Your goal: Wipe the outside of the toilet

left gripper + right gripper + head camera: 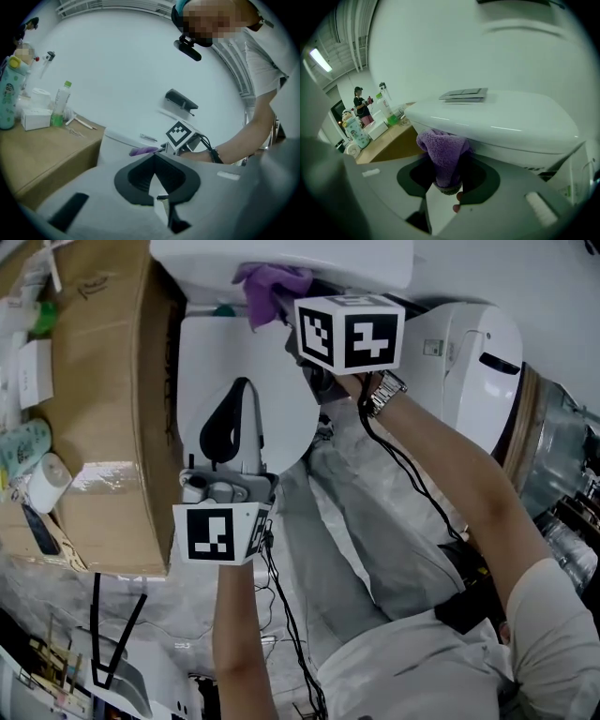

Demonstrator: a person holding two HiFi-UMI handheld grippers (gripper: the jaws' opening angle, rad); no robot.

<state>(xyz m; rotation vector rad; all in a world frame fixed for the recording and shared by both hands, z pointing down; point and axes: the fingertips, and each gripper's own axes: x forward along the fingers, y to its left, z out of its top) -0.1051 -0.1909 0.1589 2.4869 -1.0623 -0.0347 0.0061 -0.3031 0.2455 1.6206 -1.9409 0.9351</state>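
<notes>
Evidently the wiping is at an early stage. The right claw (449,186) is pinching a purple cloth (443,154) and holds it against the front of the tank (501,126) of the toilet (291,418), just under the edge of the tank's top. The left claw (240,390) is pressed together on nothing and hangs over the closed lid (202,362); whether it touches the lid I cannot tell. No streaks or wet marks show on the porcelain, so nothing reveals which parts are already wiped. Judging by where the cloth sits, the tank front is in hand, and the lid, bowl sides and base probably remain.
</notes>
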